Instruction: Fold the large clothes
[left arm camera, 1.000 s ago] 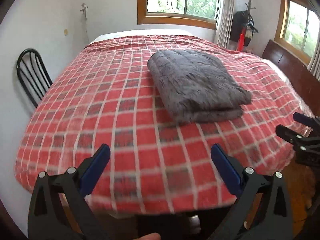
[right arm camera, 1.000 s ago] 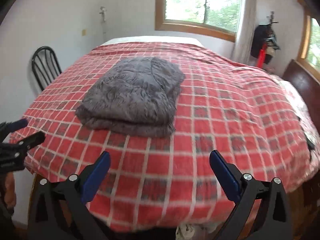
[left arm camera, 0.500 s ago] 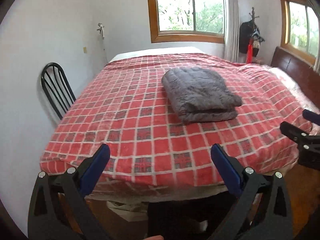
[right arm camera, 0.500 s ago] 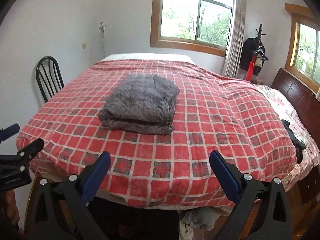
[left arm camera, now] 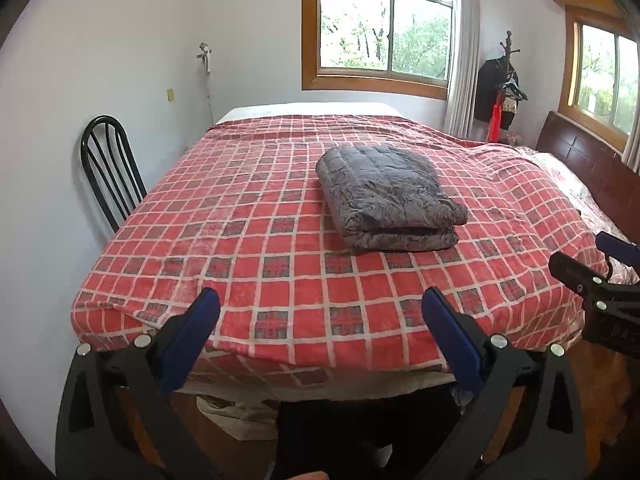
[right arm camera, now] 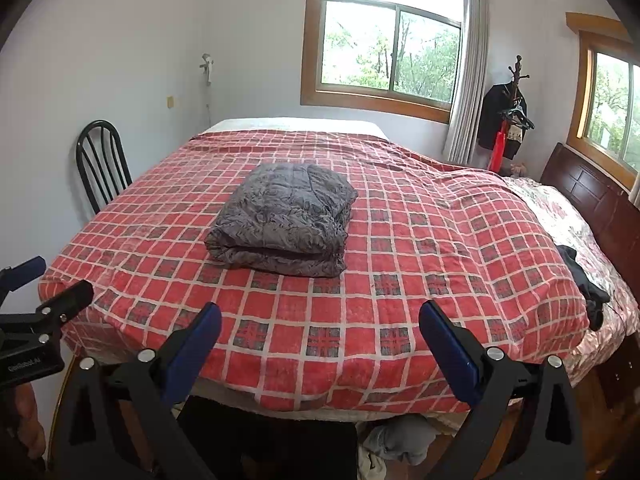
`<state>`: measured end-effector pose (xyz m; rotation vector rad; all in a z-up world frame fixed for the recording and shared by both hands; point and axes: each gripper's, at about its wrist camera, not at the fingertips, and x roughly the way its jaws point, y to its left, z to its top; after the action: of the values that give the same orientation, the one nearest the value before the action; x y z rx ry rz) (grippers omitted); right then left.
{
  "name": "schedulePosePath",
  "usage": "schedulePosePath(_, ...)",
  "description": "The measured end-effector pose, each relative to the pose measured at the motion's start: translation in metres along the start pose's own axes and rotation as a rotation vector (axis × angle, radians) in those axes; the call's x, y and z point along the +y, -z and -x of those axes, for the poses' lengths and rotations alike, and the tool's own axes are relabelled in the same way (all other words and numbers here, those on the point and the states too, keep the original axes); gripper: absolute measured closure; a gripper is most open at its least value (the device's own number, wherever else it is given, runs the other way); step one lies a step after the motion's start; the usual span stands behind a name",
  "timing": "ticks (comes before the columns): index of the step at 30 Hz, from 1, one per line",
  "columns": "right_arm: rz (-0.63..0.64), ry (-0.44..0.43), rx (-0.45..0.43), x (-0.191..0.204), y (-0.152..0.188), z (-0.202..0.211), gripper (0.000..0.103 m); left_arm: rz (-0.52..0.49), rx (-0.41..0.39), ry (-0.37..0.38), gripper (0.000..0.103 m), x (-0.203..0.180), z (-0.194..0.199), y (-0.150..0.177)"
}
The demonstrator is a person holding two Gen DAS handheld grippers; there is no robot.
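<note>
The gray blanket (left arm camera: 390, 196) lies folded on the bed (left arm camera: 248, 248). Left claw (left arm camera: 320, 322) and right claw (right arm camera: 320, 326) gape wide, empty. The folding looks done; next, maybe pick another piece.

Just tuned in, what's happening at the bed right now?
A grey garment lies folded into a neat bundle on the red plaid bedspread, touched by nothing. The person holds the left gripper and the right gripper open and empty, off the near edge of the bed. The fold looks finished. A dark garment lies at the bed's right edge.
</note>
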<state>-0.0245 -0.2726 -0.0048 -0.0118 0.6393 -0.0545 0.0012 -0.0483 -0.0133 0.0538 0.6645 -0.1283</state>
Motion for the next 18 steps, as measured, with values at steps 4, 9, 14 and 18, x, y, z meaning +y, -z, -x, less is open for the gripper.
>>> schedulePosePath(4, -0.006, -0.003, -0.010, -0.0029, -0.0025, 0.0010, 0.004, -0.001, -0.002, 0.005, 0.003, -0.0022, 0.0008, -0.0001)
schedulePosePath(9, -0.007, -0.009, -0.009, -0.0027, -0.0029, -0.0001, 0.004, -0.005, -0.012, -0.013, 0.003, -0.0029, 0.0021, -0.0013)
schedulePosePath(14, -0.004, -0.011, -0.011, -0.0019, -0.0042, -0.0009, 0.004, -0.003, -0.012, 0.002, 0.003, -0.0031, 0.0014, -0.0034)
schedulePosePath(18, -0.004, -0.011, -0.011, -0.0021, -0.0051, -0.0020, 0.004, -0.006, -0.009, 0.015, 0.003, -0.0043, 0.0010, -0.0047)
